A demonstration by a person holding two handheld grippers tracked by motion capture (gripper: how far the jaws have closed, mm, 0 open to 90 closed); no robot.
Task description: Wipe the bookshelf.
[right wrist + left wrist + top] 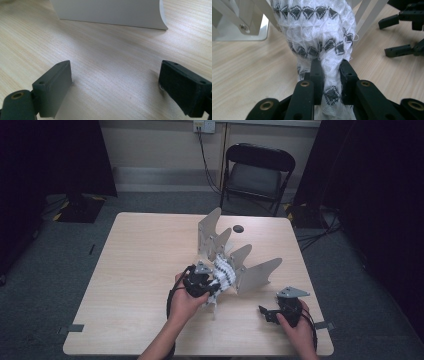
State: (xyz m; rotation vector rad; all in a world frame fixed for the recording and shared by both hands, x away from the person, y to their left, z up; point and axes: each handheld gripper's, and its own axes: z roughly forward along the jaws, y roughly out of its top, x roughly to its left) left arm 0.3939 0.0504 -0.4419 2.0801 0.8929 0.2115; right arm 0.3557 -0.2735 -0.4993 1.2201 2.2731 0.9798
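Table (135,270), then the grey finned rack (260,272) mid-table. My left gripper (328,72) is clamped on the white patterned sock (317,32), hanging between the rack's fins. It's soft, light and floppy; grip bunched fabric. My right gripper (115,85) idles wide apart. The sock's far end is hidden.

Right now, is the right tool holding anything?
No, the right tool is open, with bare table between its jaws.
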